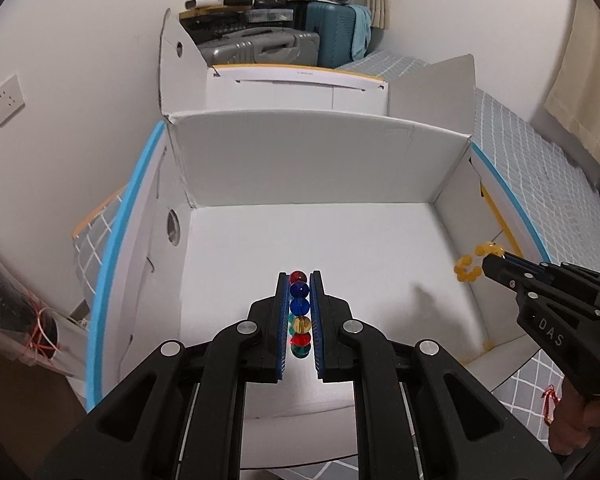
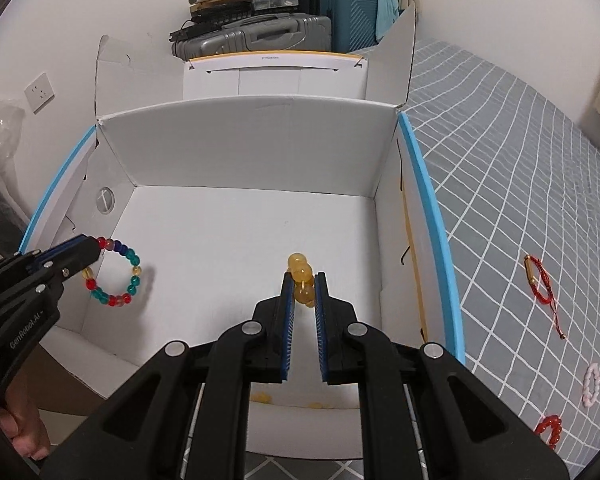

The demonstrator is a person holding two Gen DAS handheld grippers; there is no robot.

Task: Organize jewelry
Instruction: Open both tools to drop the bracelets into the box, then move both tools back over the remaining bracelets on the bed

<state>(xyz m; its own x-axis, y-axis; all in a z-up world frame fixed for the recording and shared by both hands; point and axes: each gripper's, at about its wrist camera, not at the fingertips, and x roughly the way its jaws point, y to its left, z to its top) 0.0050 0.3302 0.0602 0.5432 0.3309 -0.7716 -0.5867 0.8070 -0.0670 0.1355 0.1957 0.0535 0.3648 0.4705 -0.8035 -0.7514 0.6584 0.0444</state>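
A multicoloured bead bracelet point(image 1: 300, 308) sits edge-on between the blue pads of my left gripper point(image 1: 299, 280), which is shut on it. In the right wrist view the bracelet point(image 2: 133, 258) hangs as a ring from the left gripper point(image 2: 96, 246) over the left side of the open white box point(image 2: 252, 148). My right gripper point(image 2: 304, 276) is shut on a yellow bead bracelet point(image 2: 298, 264), which dangles from the right gripper's tip point(image 1: 494, 254) near the box's right wall point(image 1: 452, 184) as a short yellow loop point(image 1: 466, 268). Both grippers point down into the box.
On the grey checked bedspread point(image 2: 500, 160) right of the box lie a red cord bracelet point(image 2: 540, 280), a pink bead bracelet point(image 2: 591, 384) and a red bead bracelet point(image 2: 548, 426). A second white box point(image 2: 276, 76) and suitcases point(image 2: 260, 34) stand behind. A wall is at the left.
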